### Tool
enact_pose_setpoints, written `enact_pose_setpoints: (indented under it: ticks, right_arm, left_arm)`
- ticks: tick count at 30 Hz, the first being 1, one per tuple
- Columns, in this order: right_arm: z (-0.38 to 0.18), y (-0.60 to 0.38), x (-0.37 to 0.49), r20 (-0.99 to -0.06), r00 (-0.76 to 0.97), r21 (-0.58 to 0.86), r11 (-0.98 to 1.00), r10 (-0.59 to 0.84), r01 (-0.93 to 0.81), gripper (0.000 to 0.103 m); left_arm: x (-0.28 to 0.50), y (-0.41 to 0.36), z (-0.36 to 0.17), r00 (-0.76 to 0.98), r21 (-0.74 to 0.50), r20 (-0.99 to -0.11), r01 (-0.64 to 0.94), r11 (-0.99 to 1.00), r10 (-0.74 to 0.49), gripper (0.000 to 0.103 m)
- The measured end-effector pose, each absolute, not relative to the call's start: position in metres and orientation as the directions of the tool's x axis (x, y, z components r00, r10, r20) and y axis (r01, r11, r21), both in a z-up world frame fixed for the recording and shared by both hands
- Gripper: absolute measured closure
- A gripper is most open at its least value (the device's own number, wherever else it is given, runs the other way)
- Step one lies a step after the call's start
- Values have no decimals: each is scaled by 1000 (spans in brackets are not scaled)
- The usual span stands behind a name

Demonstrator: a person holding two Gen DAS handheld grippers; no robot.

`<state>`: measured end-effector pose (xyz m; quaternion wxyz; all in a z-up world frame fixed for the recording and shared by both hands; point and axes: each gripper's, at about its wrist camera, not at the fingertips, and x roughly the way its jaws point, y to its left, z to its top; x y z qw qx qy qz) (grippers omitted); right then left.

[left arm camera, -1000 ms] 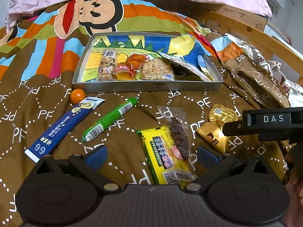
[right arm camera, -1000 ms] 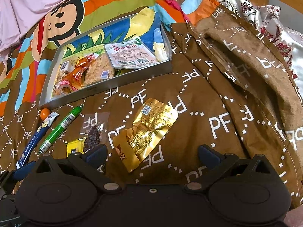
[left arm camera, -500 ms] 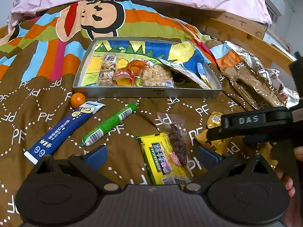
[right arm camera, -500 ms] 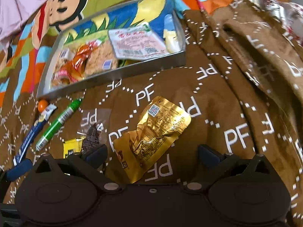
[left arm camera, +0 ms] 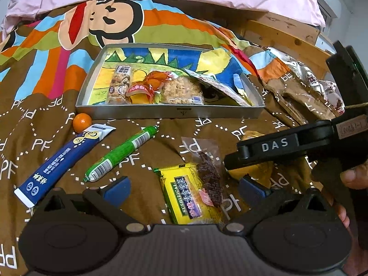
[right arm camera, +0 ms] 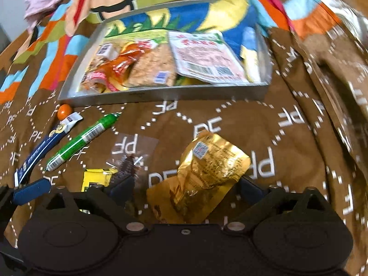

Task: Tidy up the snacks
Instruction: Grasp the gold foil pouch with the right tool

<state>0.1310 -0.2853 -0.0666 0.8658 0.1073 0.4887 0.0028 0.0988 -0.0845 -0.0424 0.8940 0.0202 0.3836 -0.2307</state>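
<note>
Although crinkled and puffed like foil, looks light and soft, that gold pouch (right arm camera: 207, 174), likely to slide and crumple under pressure, with contents possibly brittle; best taken across its flat middle or by a sealed edge rather than by a loose corner. Lies on the brown bedspread (right arm camera: 287, 151) on the near side of the metal tray (right arm camera: 161, 94), directly between the spread fingers of the right tongs (right arm camera: 186, 187), both blue pads standing apart on either side of it and neither seen pressing it. Holds nothing as yet. Hovers lower left, the left tongs (left arm camera: 184, 187), likewise spread wide and empty, over the yellow packet (left arm camera: 186, 193) and the clear sachet of dark jerky (left arm camera: 208, 172) that overlaps its right edge. Farther left on the bedspread: a green sausage stick (left arm camera: 122, 153), a blue tube sachet (left arm camera: 62, 163) and a small orange ball (left arm camera: 82, 120) just near the tray's left corner. Already in the tray, several packets, among them a white-and-pink pouch (right arm camera: 204, 55) at its right.
</note>
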Motion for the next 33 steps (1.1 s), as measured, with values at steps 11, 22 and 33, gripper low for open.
enact_pose_setpoints:
  ticks: [11,22,33]
  right_arm:
    - [-68,-276,136,-846,528,122,991,77,50,17]
    - [-68,-275,143,-853,520,25,999,45,-45,29]
    - [-67,-289,147,-852,520,-35,986,57,-164,37]
  left_arm:
    - [100,-85,-43,599,-138,-697,427,894,-394,1]
    - [101,-87,-45,600,-125,-701,430,894,-386,0]
    - [101,-88,-49,593,-116,-712,428,896,-376,1]
